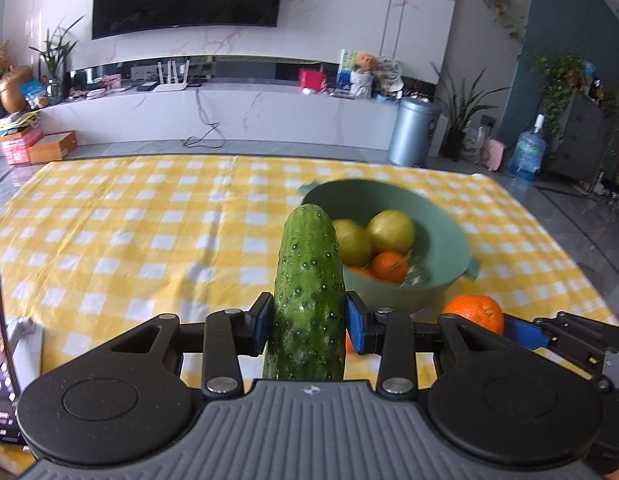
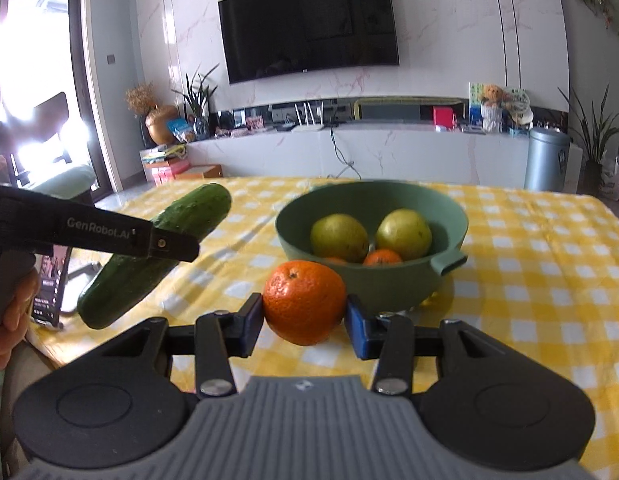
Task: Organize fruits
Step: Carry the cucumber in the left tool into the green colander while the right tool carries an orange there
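My left gripper is shut on a green cucumber and holds it above the yellow checked tablecloth, left of the bowl; the cucumber also shows in the right wrist view. My right gripper is shut on an orange, held just in front of the green bowl; the same orange shows in the left wrist view. The bowl holds two yellow-green pears and small oranges.
A phone on a stand sits at the table's left front edge. The tablecloth covers the table. Beyond it are a TV console, a grey bin and plants.
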